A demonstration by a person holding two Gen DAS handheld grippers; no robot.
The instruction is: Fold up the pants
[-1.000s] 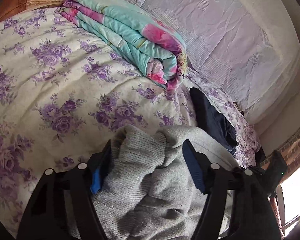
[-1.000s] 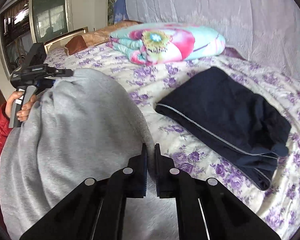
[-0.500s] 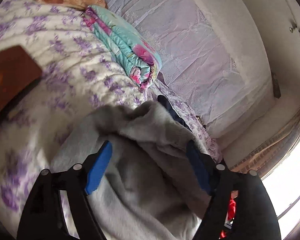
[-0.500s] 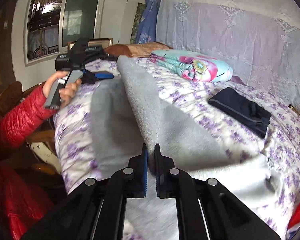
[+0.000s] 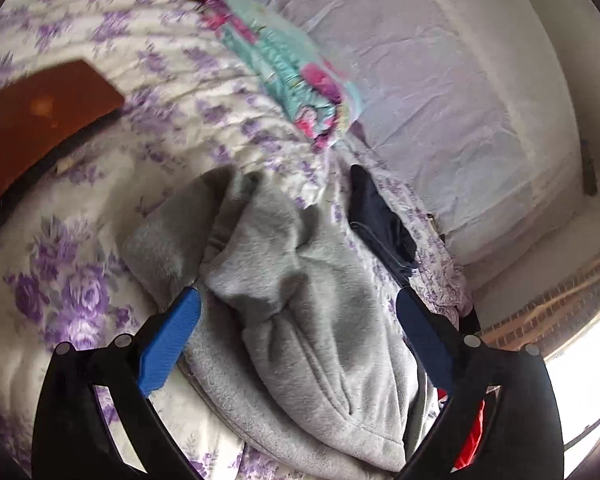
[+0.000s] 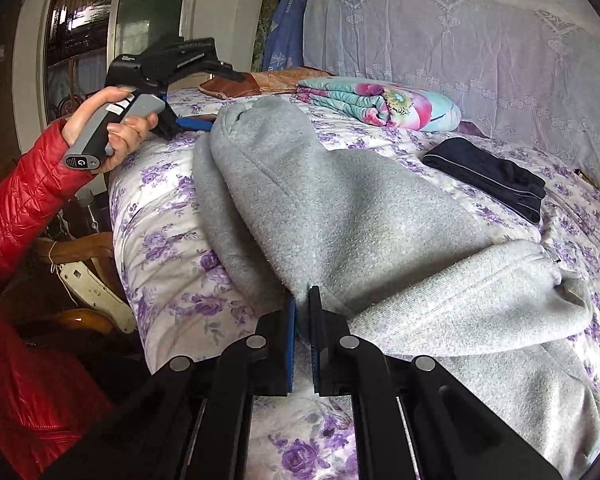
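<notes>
Left gripper (image 5: 298, 312): its jaws have just been opening and now stand wide apart; the grey cloth lies between and below them, and neither blue pad (image 5: 168, 344) presses on it.
Right gripper (image 6: 302, 308): closed tight, pinching a fold of the grey cloth right at its fingertips.
Pants (image 6: 340, 216): grey fleece, lying on the bed and running away from the right gripper in a long raised ridge toward the left gripper (image 6: 188, 122) at the far end; the ribbed waistband bunches just to the right of the right gripper's tips.
Pants seen from the left gripper (image 5: 300, 280): a crumpled heap directly ahead of and under the open jaws, reaching back between the two arms.
Hand (image 6: 112, 128): in a red sleeve, holding the left gripper's handle, up and to the left of the right gripper.
Bed cover (image 6: 172, 248): white with purple flowers, under the pants.
Dark garment (image 6: 488, 176): folded, ahead and to the right of the right gripper, apart from the pants.
Folded quilt (image 6: 380, 102): teal and pink, farther ahead, beyond the pants.
</notes>
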